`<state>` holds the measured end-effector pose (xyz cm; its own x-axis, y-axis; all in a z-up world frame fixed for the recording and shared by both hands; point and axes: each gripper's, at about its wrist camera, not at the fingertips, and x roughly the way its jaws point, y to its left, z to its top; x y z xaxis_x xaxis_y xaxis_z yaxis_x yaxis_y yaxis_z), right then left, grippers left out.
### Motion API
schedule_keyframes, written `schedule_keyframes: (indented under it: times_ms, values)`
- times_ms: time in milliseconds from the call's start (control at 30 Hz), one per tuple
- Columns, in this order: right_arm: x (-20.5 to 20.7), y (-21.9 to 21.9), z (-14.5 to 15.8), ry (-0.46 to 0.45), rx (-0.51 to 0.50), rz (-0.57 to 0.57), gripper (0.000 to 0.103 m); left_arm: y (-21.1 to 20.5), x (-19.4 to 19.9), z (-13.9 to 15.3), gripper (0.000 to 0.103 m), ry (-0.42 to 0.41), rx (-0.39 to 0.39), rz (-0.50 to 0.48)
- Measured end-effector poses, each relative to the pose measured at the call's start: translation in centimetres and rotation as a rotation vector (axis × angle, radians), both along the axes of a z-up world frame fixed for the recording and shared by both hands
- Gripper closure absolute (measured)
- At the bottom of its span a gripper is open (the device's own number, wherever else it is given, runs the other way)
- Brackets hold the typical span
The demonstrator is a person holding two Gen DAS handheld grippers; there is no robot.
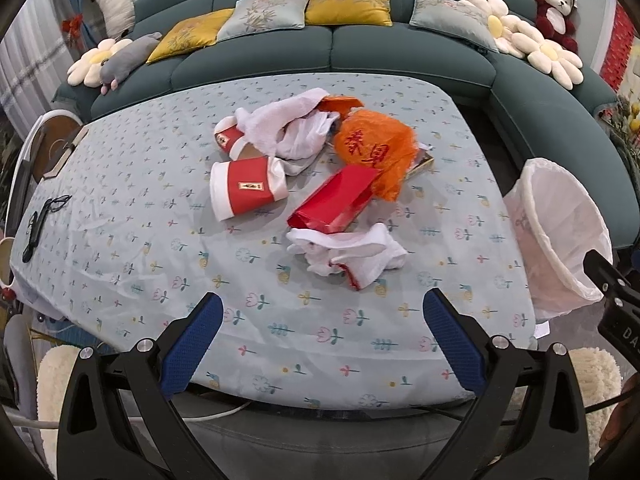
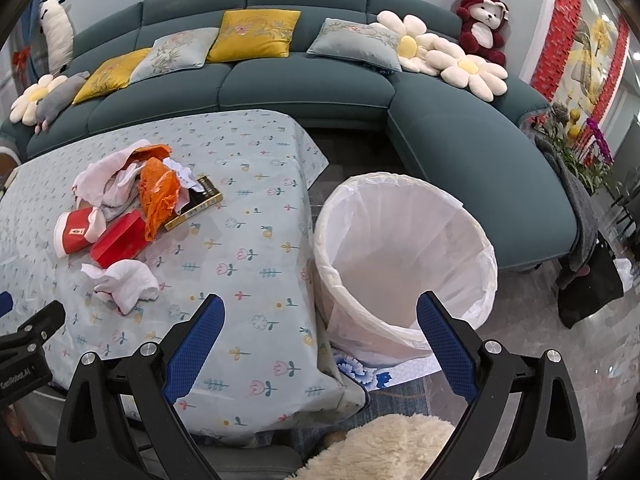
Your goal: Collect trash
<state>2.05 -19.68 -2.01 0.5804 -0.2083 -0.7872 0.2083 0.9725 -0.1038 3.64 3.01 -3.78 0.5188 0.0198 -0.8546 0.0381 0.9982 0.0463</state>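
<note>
Left gripper (image 1: 322, 308) and right gripper (image 2: 320, 312): both spread wide, holding nothing. Trash sits mid-frame on the floral tablecloth (image 1: 120, 240): red paper cup (image 1: 248, 188), red box (image 1: 334, 200), orange plastic bag (image 1: 374, 152), crumpled white tissues (image 1: 352, 252). Lined wastebasket (image 2: 404, 256) stands centre-right, beside the table.

A home living room is shown: a teal sectional sofa (image 2: 320, 84) is lined with embroidered cushions (image 2: 256, 34), flower-shaped pillows (image 2: 468, 66) and a red plush bear (image 2: 482, 24). A low table is covered by a floral cloth (image 1: 120, 240), and red festive decorations (image 2: 568, 32) are hung on the wall.
</note>
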Motion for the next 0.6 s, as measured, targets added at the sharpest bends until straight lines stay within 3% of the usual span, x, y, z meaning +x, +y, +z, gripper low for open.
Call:
schedule_keyframes:
  times_ms: [467,600]
  values:
    - [2.5,1.1,-1.2,0.027,0.005,0.0,0.01,-1.3,4.9,-3.8,0.008,0.042,-0.003,-0.032]
    - [3.8,1.6,-1.5,0.032,0.007,0.008,0.01,-2.2,6.5,-5.1,0.022,0.06,0.013,-0.071]
